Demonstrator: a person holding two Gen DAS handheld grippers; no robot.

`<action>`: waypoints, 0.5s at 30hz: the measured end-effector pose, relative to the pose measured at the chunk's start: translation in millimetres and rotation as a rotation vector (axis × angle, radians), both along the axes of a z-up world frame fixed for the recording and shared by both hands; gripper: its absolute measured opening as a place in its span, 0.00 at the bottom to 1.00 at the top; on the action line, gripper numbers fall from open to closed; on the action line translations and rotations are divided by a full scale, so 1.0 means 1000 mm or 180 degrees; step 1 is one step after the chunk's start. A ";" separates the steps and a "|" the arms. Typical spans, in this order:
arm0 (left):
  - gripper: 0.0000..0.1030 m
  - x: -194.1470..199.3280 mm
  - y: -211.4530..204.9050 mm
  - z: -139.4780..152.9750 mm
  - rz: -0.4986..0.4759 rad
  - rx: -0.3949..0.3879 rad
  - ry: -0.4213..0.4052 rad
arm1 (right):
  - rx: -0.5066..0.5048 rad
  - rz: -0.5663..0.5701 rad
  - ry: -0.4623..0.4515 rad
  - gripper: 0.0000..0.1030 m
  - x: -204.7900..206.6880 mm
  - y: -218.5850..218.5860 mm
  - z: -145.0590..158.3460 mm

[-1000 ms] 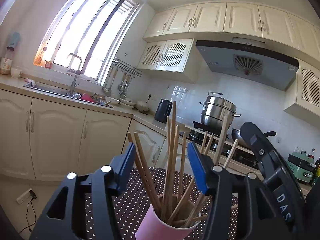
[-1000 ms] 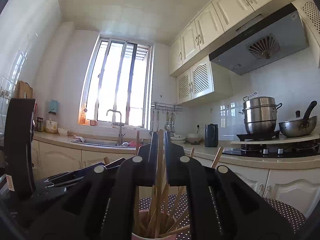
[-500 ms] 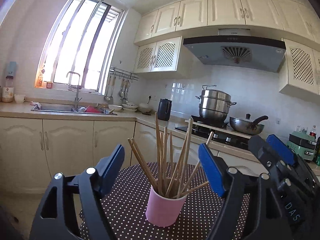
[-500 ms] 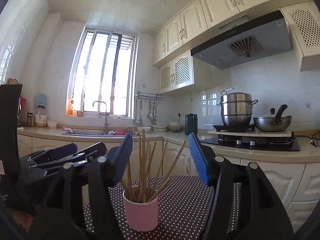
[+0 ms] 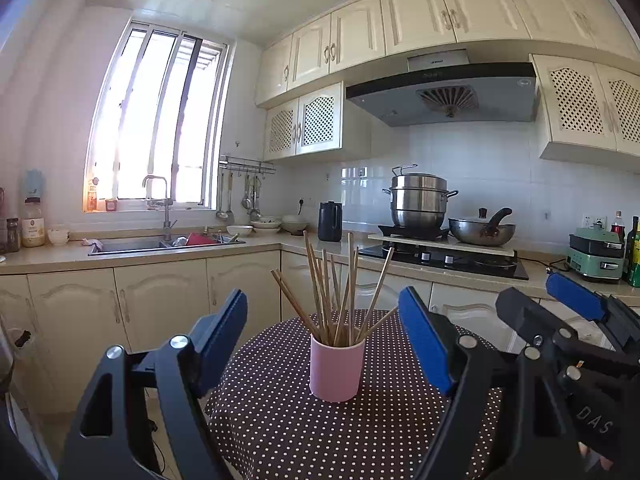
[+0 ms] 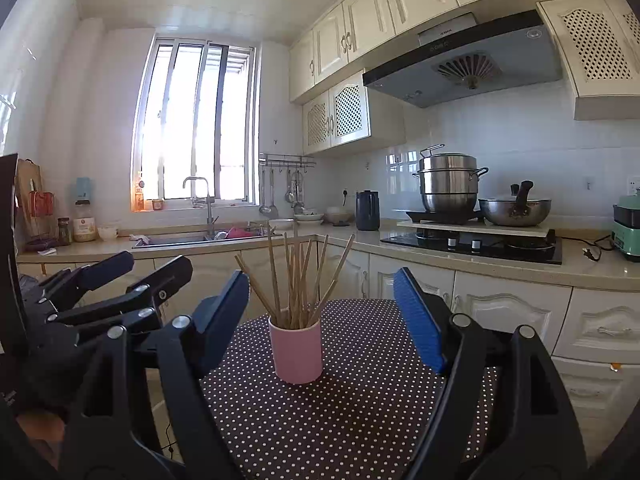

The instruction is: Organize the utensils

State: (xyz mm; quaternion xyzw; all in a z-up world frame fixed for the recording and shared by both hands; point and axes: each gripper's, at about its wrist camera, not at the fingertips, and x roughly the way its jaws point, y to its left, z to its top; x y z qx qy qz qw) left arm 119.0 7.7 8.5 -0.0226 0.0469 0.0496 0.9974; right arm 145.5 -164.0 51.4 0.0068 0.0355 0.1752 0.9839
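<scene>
A pink cup [image 5: 337, 368] [image 6: 297, 354] stands upright on the brown polka-dot table [image 5: 280, 420] [image 6: 360, 400], holding several wooden chopsticks [image 5: 336, 292] [image 6: 298, 280] that fan upward. My left gripper [image 5: 322, 304] is open, level and well back from the cup, with nothing between its blue pads. My right gripper [image 6: 321, 280] also sits back from the cup; its jaws are opening and hold nothing. Each gripper shows in the other's view: the right gripper [image 5: 534, 294] at the right side, the left gripper [image 6: 154, 264] at the left.
Behind the table runs an L-shaped counter with a sink [image 5: 160, 244], a black kettle [image 5: 330, 222], and a stove [image 5: 444, 258] carrying a steamer pot and a pan. Cream cabinets stand close behind the table's far edge. A green appliance [image 5: 596, 256] sits at the far right.
Both grippers have pulled back from the cup, which now looks smaller and farther. The right gripper, shut on a chopstick before, has opened and left it in the cup. The left jaws widened.
</scene>
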 end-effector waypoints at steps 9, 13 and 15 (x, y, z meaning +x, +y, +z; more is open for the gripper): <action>0.74 -0.040 0.002 0.002 0.0111 0.0068 0.0059 | -0.0195 -0.0077 0.0100 0.81 -0.032 0.003 0.002; 0.74 -0.048 0.002 0.007 0.0121 0.0092 0.0040 | -0.0162 -0.0078 0.0152 0.82 -0.035 0.003 0.002; 0.75 -0.050 0.002 0.009 0.0120 0.0106 0.0014 | -0.0197 -0.0106 0.0164 0.83 -0.036 0.003 0.001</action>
